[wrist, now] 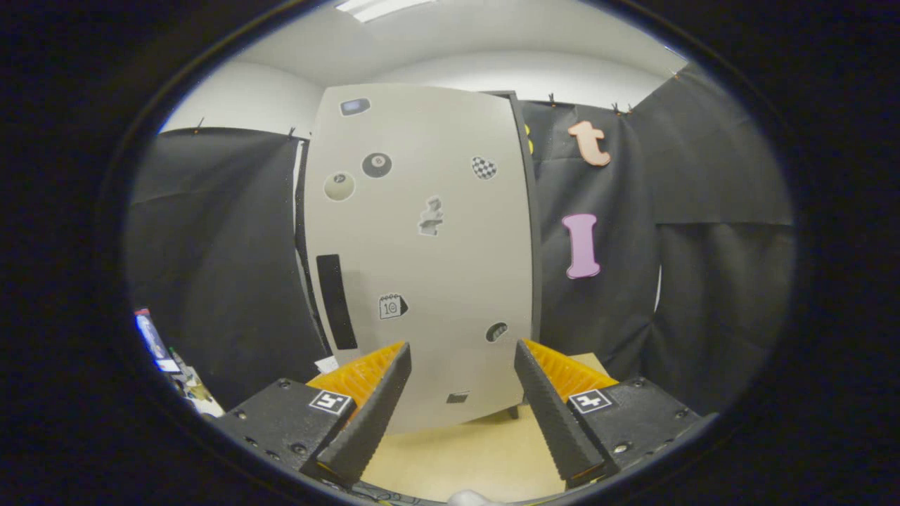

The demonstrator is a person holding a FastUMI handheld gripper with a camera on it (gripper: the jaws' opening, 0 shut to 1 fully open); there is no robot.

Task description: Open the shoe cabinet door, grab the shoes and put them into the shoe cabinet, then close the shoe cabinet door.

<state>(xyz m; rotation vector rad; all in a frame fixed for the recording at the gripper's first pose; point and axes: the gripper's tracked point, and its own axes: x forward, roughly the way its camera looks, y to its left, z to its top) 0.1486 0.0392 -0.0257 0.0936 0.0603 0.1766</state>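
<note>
Claw (463, 351) open; cabinet door (422, 246) just ahead, prob. shut.

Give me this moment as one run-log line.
gripper: open, empty | shoe cabinet door: shut, ahead of fingers | black handle: untouched, beyond left finger | stage: door not yet opened

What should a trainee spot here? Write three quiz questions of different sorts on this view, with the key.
1. True or false: the black handle runs horizontally across the shoe cabinet door.
2. Multiple choice: the shoe cabinet door is A) swung wide open, B) closed, C) taken off.
3. Fill in: the fingers of the tool stand ____, with nothing held between them.

Key: 1 false, the handle is upright; 2 B; 3 open.
</note>
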